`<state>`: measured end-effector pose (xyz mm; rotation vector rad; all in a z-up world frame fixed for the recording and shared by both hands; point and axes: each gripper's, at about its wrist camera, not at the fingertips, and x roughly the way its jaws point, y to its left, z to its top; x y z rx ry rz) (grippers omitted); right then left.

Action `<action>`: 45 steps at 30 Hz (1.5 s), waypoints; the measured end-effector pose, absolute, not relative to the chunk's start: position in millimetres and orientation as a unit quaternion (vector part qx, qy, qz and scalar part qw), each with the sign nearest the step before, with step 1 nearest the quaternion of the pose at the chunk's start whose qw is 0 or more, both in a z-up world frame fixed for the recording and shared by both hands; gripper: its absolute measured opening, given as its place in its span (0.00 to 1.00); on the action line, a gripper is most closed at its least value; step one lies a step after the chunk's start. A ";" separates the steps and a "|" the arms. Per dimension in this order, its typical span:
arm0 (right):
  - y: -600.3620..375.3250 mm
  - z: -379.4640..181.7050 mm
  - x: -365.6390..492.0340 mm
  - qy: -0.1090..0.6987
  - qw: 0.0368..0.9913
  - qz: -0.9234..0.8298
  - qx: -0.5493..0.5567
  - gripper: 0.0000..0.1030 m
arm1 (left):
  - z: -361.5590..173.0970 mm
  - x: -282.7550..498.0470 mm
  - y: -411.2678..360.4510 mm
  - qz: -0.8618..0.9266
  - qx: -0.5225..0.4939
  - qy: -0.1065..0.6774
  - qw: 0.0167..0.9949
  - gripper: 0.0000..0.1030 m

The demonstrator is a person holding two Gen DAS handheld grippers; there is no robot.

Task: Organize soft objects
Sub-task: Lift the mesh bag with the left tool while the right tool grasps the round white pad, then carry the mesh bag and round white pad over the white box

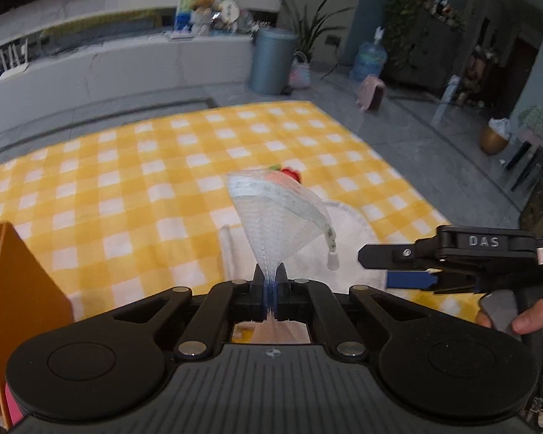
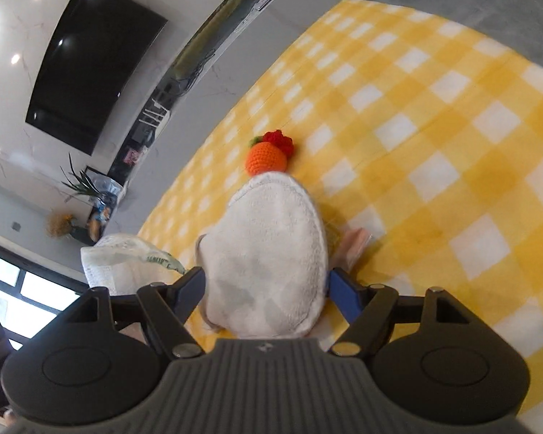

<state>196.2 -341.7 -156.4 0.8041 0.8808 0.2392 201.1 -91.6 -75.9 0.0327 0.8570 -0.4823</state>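
My left gripper [image 1: 270,275] is shut on a white mesh pouch [image 1: 271,213] with a pale green drawstring band, held up above the yellow checked cloth [image 1: 126,181]. The pouch also shows in the right wrist view [image 2: 116,260]. My right gripper [image 2: 266,282] is open, its blue-padded fingers [image 2: 344,293] on either side of a white terry cloth [image 2: 271,249] lying on the checked cloth. The right gripper shows in the left wrist view [image 1: 398,267], over the white cloth [image 1: 344,231]. An orange crocheted ball [image 2: 266,159] and a red crocheted piece [image 2: 280,139] lie just beyond the cloth.
An orange box wall [image 1: 25,289] stands at my lower left. A pinkish item [image 2: 354,244] lies right of the white cloth. A grey bin [image 1: 271,59], a water jug [image 1: 369,59] and plants stand on the floor beyond the cloth.
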 end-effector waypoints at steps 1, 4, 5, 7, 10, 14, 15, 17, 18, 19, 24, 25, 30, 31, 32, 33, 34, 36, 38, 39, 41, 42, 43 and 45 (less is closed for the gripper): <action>-339.5 -157.3 197.5 0.418 0.820 0.115 0.375 0.73 | -76.4 202.0 -91.3 -0.227 0.013 0.413 0.882 0.03; -340.9 -159.7 197.8 0.413 0.813 0.134 0.388 0.73 | -78.1 204.0 -93.5 -0.217 0.019 0.418 0.882 0.03; -341.7 -158.7 197.4 0.404 0.814 0.139 0.394 0.73 | -78.3 204.1 -93.1 -0.217 0.019 0.418 0.882 0.03; -343.6 -158.0 196.2 0.387 0.812 0.148 0.411 0.71 | -78.3 203.7 -90.1 -0.220 0.012 0.417 0.882 0.03; -343.9 -161.7 196.9 0.372 0.802 0.162 0.439 0.67 | -78.3 203.4 -86.6 -0.220 0.001 0.416 0.882 0.03; -336.4 -166.1 204.9 0.369 0.800 0.156 0.446 0.61 | -77.8 202.6 -83.7 -0.221 -0.007 0.415 0.883 0.03; -334.6 -168.7 208.4 0.365 0.803 0.145 0.448 0.54 | -77.7 202.6 -83.4 -0.222 -0.008 0.415 0.882 0.03; -328.6 -173.4 214.8 0.362 0.805 0.130 0.451 0.37 | -77.5 201.4 -82.5 -0.222 -0.006 0.415 0.882 0.03; -325.5 -176.6 218.7 0.369 0.803 0.131 0.449 0.25 | -77.3 201.7 -82.6 -0.223 -0.006 0.415 0.882 0.03; -322.6 -178.7 221.8 0.378 0.801 0.132 0.445 0.18 | -77.3 201.6 -82.5 -0.223 -0.006 0.415 0.882 0.03; -326.4 -161.1 209.1 0.379 0.833 0.101 0.391 0.05 | -76.9 201.6 -82.9 -0.222 -0.001 0.414 0.883 0.03; -329.1 -149.6 200.6 0.371 0.844 0.101 0.374 0.05 | -76.9 201.6 -82.7 -0.222 -0.002 0.414 0.883 0.03; -322.6 -102.5 146.8 0.348 0.900 0.094 0.243 0.08 | -76.5 202.4 -84.2 -0.222 -0.003 0.416 0.882 0.03; -321.9 -102.6 142.7 0.346 0.901 0.103 0.241 0.09 | -76.5 202.6 -84.3 -0.222 -0.002 0.416 0.882 0.03; -321.7 -107.6 143.4 0.350 0.895 0.118 0.251 0.11 | -76.8 202.9 -84.4 -0.223 -0.002 0.416 0.882 0.03; -321.4 -114.5 147.8 0.361 0.884 0.135 0.264 0.11 | -77.1 203.1 -84.4 -0.224 -0.002 0.416 0.881 0.03; -320.4 -122.2 154.0 0.374 0.873 0.145 0.276 0.11 | -77.0 203.2 -84.6 -0.225 -0.002 0.417 0.881 0.03; -314.2 -133.3 164.7 0.400 0.862 0.145 0.276 0.11 | -77.3 202.6 -85.6 -0.224 0.000 0.417 0.881 0.03; -305.4 -139.2 173.0 0.412 0.858 0.151 0.267 0.11 | -78.1 203.7 -87.4 -0.223 0.004 0.417 0.881 0.03; -301.7 -141.8 176.5 0.418 0.853 0.159 0.269 0.08 | -78.5 204.2 -86.7 -0.225 0.002 0.418 0.880 0.03; -296.7 -144.6 178.0 0.427 0.851 0.158 0.261 0.05 | -78.8 204.2 -85.7 -0.226 0.000 0.419 0.879 0.03; -295.4 -143.2 176.1 0.426 0.855 0.152 0.253 0.05 | -78.8 204.5 -85.5 -0.225 0.001 0.419 0.880 0.03; -295.7 -140.9 173.8 0.420 0.859 0.150 0.250 0.05 | -78.8 204.5 -85.3 -0.225 0.001 0.419 0.880 0.03; -298.2 -133.8 166.0 0.404 0.863 0.156 0.260 0.04 | -79.0 203.9 -85.2 -0.221 0.004 0.417 0.881 0.03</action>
